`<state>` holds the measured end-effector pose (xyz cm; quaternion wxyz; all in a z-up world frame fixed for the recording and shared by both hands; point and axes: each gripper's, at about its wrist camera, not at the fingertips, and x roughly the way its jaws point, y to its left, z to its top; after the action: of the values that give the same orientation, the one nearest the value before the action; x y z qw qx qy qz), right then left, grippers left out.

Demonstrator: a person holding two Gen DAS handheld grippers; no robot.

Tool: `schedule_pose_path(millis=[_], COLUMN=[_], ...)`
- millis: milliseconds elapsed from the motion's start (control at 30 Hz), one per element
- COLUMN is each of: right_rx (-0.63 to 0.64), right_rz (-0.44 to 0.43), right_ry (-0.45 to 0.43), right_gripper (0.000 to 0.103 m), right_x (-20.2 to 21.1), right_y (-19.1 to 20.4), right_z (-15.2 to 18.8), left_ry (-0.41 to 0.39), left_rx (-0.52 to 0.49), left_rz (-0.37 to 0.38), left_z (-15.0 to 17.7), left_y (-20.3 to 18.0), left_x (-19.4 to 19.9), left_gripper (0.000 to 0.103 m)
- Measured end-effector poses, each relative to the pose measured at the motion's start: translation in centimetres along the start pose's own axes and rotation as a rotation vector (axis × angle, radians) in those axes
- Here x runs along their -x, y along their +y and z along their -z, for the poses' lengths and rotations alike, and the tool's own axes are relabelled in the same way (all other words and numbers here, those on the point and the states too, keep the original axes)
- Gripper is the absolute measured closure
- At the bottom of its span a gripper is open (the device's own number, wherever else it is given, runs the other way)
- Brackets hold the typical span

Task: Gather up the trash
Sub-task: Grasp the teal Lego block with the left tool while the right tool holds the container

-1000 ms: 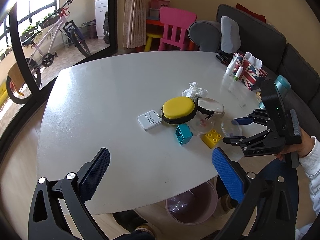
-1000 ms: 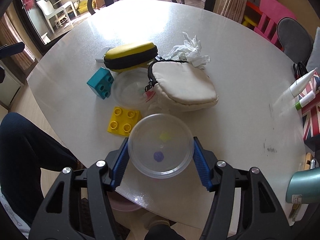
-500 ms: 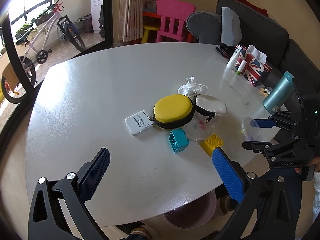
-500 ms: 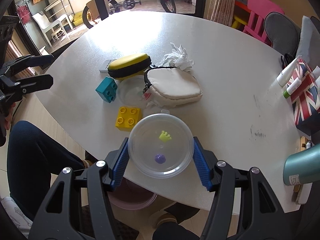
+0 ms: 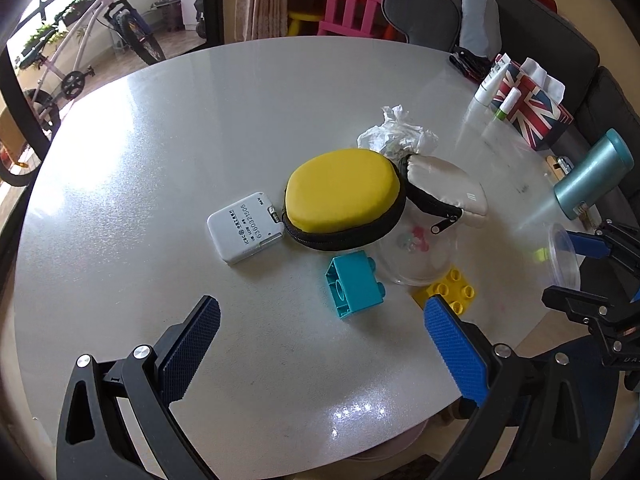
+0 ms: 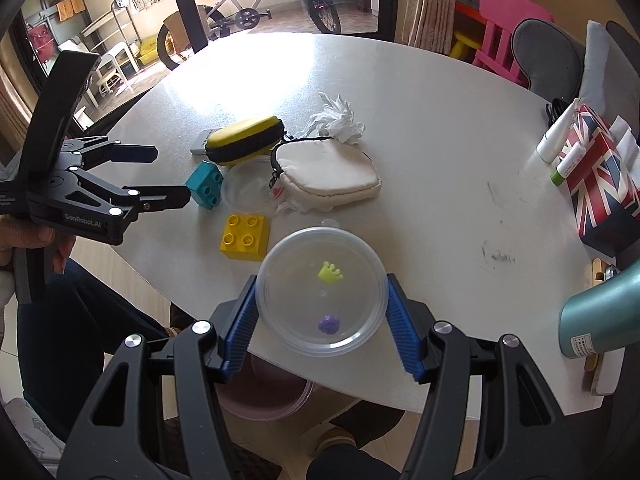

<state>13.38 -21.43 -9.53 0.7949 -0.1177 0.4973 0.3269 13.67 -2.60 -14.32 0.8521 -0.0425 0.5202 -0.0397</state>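
Right gripper (image 6: 322,316) clamped on clear plastic lid (image 6: 322,290), blue pads pressing rim on both sides, held off the white table (image 6: 440,168) near its front edge. Two small bits stuck on lid, one yellow-green, one purple; can't tell what they are. Pinkish bin (image 6: 264,388) under table edge below the lid, mostly hidden by gripper fingers and tabletop. In left wrist view same lid (image 5: 562,254) seen edge-on at far right, blurry, right gripper partly cut off by frame.

Left gripper (image 5: 320,344) jaws wide apart, nothing between, hovering above the near side of table (image 5: 160,140). In right wrist view same gripper (image 6: 168,176) at left, held by a hand, hand cropped by frame.

On table: yellow zip case (image 5: 342,192), white card device (image 5: 246,226) touching its left side, cream pouch (image 5: 446,188) just right of case, crumpled tissue (image 5: 394,132) behind both. Second clear lid (image 5: 416,252) flat on table, partly tucked under case and pouch, small coloured bits showing through, unclear. Teal block (image 5: 354,282) and yellow block (image 5: 450,290) beside that lid. Union Jack box (image 5: 530,110) and tubes at far right edge, teal bottle (image 5: 592,174) lying tilted, base out of frame in right wrist view.
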Motion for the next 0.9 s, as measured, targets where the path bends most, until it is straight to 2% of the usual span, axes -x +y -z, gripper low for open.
schedule_pose_path(millis=[200, 400, 433, 467, 500, 533, 900], right_rx=[-0.011, -0.016, -0.017, -0.017, -0.017, -0.017, -0.016], right_rz=[-0.002, -0.007, -0.009, -0.01, -0.011, -0.012, -0.017], right_ry=[-0.001, -0.003, -0.004, -0.006, -0.006, -0.008, -0.033], right_gripper=[0.042, 0.043, 0.043, 0.043, 0.043, 0.043, 0.043], right_x=[0.0, -0.1, -0.1, -0.1, -0.1, -0.1, 0.3], right_y=[-0.4, -0.4, -0.3, -0.3, -0.3, -0.3, -0.1], right_z=[0.1, 0.1, 0.1, 0.1, 0.1, 0.1, 0.0], left_ry=[-0.001, 0.031, 0.034, 0.038, 0.04, 0.04, 0.009], left_rx=[0.001, 0.0, -0.004, -0.006, -0.006, -0.009, -0.037], left_rz=[0.012, 0.048, 0.048, 0.054, 0.059, 0.064, 0.075], left_z=[-0.3, -0.4, -0.4, -0.3, -0.3, -0.2, 0.4], left_y=[-0.1, -0.3, -0.4, -0.4, -0.4, -0.4, -0.2], left_x=[-0.6, -1.4, -1.5, -1.6, -1.6, -1.6, 0.1], left_gripper=[0.007, 0.043, 0.056, 0.064, 0.067, 0.077, 0.08])
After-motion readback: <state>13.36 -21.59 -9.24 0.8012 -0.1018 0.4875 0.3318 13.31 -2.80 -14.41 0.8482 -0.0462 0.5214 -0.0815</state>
